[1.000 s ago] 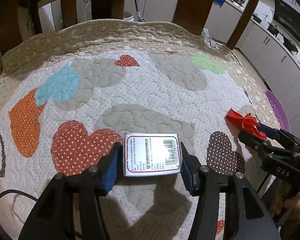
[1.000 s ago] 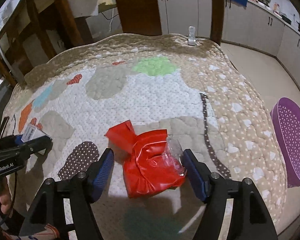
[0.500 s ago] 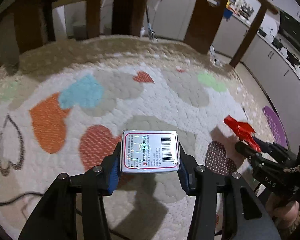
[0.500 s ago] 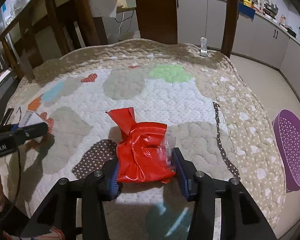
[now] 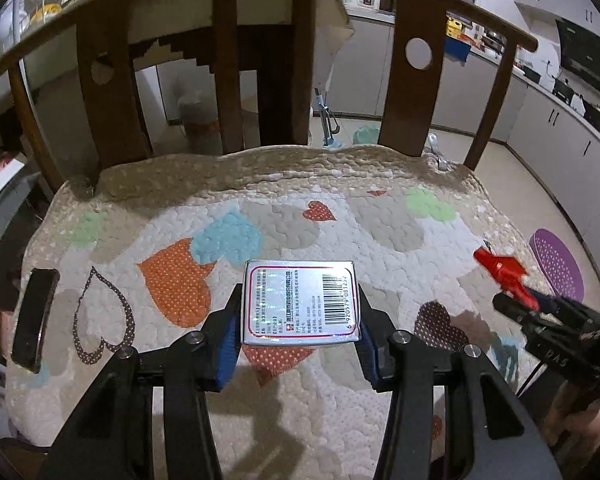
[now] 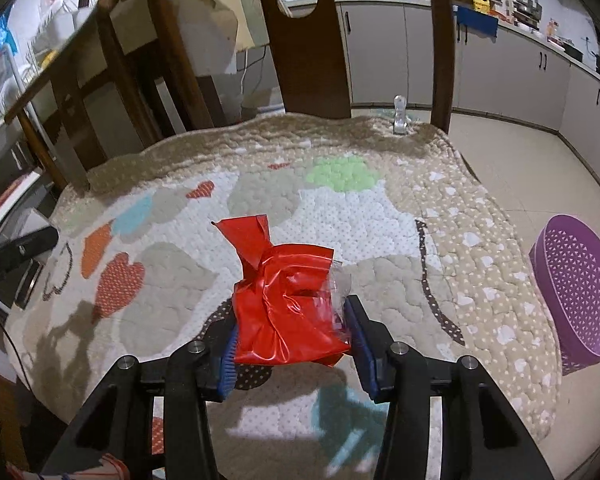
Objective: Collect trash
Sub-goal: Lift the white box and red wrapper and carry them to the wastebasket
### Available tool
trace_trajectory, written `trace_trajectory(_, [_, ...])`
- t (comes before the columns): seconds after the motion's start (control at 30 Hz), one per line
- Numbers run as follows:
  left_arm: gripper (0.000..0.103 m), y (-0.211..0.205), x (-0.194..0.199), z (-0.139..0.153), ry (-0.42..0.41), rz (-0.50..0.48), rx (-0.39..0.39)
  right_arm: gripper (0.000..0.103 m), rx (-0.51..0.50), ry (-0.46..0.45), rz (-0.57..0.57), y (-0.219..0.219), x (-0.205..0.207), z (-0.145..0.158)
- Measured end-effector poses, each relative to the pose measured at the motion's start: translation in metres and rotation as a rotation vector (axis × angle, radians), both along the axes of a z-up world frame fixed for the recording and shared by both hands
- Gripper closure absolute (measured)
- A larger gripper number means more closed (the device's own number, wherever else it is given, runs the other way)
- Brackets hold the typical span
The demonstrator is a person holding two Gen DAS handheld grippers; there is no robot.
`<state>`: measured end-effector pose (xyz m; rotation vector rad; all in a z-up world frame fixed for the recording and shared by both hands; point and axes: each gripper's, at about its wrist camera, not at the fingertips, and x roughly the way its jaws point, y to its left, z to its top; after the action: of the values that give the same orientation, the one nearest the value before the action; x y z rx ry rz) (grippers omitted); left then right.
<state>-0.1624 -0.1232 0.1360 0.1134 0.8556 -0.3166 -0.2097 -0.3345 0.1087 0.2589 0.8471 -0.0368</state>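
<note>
A quilted heart-pattern cushion (image 5: 340, 216) covers a wooden bench in a kitchen, with one purple basket (image 6: 576, 292) on the floor. The left gripper (image 5: 300, 320) is clamped on one silver box (image 5: 300, 304); the right gripper (image 6: 290, 332) is clamped on one red wrapper (image 6: 288, 300), both above the cushion.

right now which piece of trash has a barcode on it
The silver box clamped in the left gripper; the red wrapper in the right gripper shows none.
</note>
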Motion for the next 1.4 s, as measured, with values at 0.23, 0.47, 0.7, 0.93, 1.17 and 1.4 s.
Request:
trace_trajectory(0.23, [0.056, -0.021, -0.014, -0.002, 0.007, -0.028, 0.065, 0.052, 0.025, -0.056, -0.032, -0.011, -0.021, 0.018])
trace_trajectory(0.47, [0.055, -0.049, -0.022, -0.008, -0.001, -0.079, 0.136, 0.052, 0.055, -0.057, -0.080, -0.031, -0.035, 0.014])
trace_trajectory(0.7, [0.055, -0.073, -0.026, -0.020, 0.014, -0.127, 0.189, 0.052, 0.091, -0.055, -0.133, -0.052, -0.043, 0.007])
trace_trajectory(0.93, [0.055, -0.093, -0.030, -0.032, 0.040, -0.177, 0.221, 0.052, 0.100, -0.054, -0.154, -0.060, -0.046, 0.002])
trace_trajectory(1.17, [0.055, -0.111, -0.034, -0.038, 0.047, -0.220, 0.241, 0.052, 0.110, -0.057, -0.177, -0.069, -0.051, -0.001])
trace_trajectory(1.4, [0.055, -0.128, -0.038, -0.041, 0.051, -0.256, 0.263, 0.052, 0.123, -0.061, -0.207, -0.081, -0.058, -0.003])
